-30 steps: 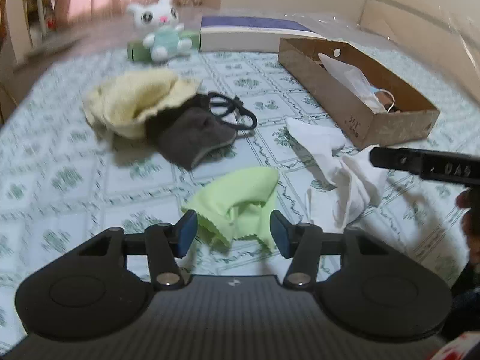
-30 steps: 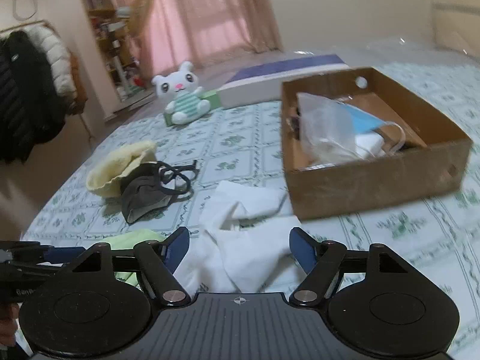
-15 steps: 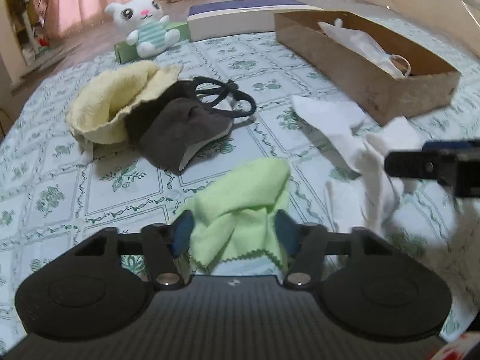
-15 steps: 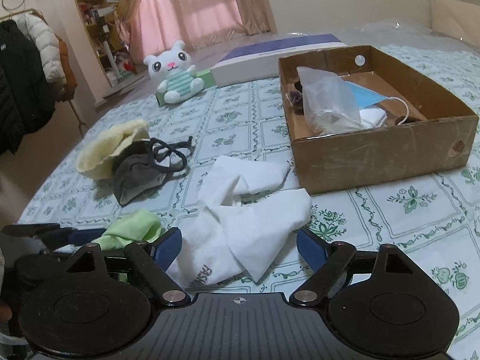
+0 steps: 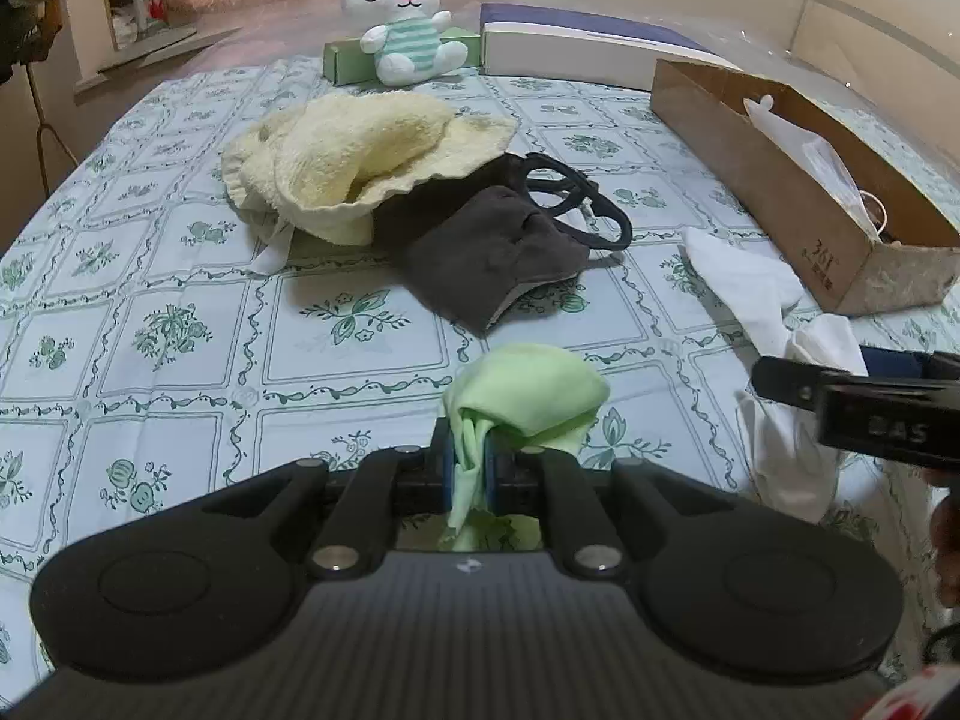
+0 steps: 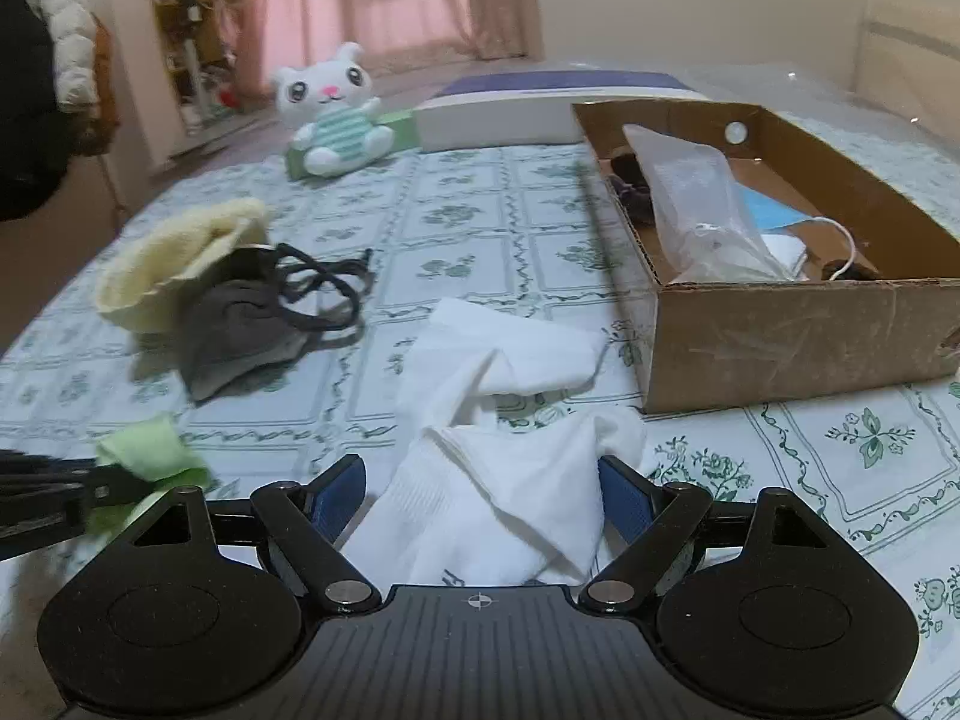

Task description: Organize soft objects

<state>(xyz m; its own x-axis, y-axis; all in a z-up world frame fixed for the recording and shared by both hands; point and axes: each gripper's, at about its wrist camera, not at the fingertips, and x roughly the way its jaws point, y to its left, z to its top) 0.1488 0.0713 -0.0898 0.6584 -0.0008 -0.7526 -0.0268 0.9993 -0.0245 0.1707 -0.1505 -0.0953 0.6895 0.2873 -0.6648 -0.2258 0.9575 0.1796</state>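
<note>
A light green cloth lies bunched on the patterned bed sheet. My left gripper is closing on its near edge, and the blue pads pinch the fabric. White socks lie in front of the cardboard box. My right gripper stands open around the near sock, its pads apart from the fabric. In the right wrist view the green cloth shows at the lower left, with the left gripper beside it. A yellow towel and a dark grey mask lie farther back.
The cardboard box holds a plastic bag and a blue face mask. A white plush rabbit sits on a green box at the far end, beside a flat white and purple box. Coats hang at the left.
My left gripper has moved forward over the green cloth and its jaws have come together on it. The right gripper has moved down and forward, so the white sock now sits between its wide jaws.
</note>
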